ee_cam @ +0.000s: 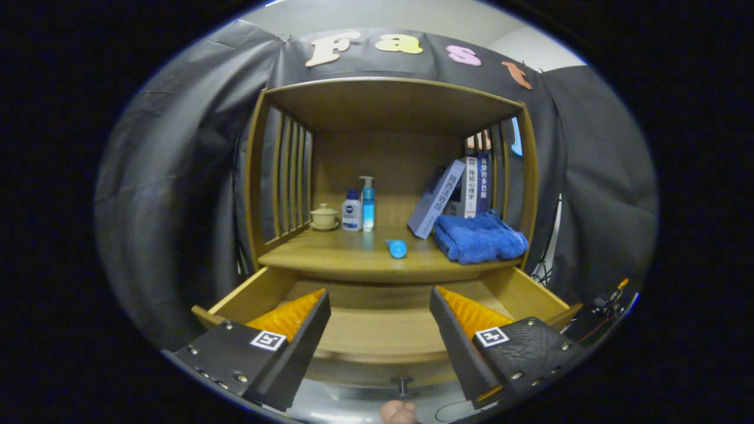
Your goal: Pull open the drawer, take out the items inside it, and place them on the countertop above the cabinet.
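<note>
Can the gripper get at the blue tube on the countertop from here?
Probably yes. The gripper is open over the pulled-out drawer, and the blue tube lies beyond its fingers on the countertop, apart from the towel, nothing between.

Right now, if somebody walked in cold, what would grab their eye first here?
Probably the folded blue towel on the countertop, at its right end below the leaning books. Next, the drawer pulled open beneath the countertop, with the gripper hanging over it, jaws spread wide and holding nothing. A small blue tube lies mid-countertop.
</note>
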The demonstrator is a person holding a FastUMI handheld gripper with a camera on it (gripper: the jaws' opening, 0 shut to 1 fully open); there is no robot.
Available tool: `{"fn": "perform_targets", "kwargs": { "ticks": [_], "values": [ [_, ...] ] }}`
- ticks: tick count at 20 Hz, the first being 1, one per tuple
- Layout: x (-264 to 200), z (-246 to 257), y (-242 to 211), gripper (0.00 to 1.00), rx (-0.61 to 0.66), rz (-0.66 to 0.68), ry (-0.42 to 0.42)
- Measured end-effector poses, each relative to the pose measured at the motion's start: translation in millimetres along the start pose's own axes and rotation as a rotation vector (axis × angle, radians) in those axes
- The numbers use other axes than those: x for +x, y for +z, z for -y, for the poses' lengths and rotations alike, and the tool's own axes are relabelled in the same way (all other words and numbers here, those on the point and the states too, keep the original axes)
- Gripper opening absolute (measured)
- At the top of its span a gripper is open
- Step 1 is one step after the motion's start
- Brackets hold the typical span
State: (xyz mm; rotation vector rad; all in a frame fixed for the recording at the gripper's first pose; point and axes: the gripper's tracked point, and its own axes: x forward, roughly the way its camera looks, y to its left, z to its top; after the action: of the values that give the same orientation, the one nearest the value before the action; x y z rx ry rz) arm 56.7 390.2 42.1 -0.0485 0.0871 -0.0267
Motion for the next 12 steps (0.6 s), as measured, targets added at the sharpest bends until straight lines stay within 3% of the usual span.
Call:
{"fn": "perform_targets", "kwargs": {
  "ticks": [6, 12],
  "values": [
    [-40.1, 27.1, -22.4, 1.00, 0.039, 0.074, -0.029],
    [-36.3, 50.7, -80.8, 1.00, 0.030, 0.082, -0.058]
  ]
}}
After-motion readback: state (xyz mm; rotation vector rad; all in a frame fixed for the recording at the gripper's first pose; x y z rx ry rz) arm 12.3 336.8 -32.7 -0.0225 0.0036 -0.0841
